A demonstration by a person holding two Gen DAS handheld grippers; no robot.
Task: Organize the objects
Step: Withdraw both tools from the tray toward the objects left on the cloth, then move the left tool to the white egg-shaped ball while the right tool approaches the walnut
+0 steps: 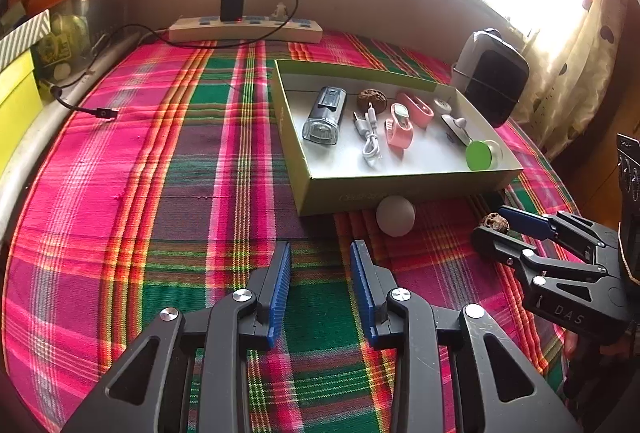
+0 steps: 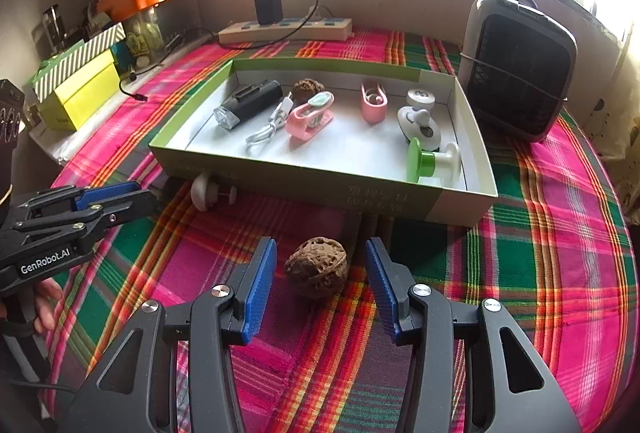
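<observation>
A brown walnut lies on the plaid cloth between the open fingers of my right gripper, not touching them; it also shows in the left wrist view. A shallow green box behind it holds a bike light, a white cable, pink clips, a second walnut and a green-and-white knob. A white round knob lies against the box's front wall. My left gripper is open and empty, short of that knob.
A grey fan heater stands right of the box. A power strip with a black charger sits by the back wall. Yellow and striped boxes stand at the left edge, with a loose cable end.
</observation>
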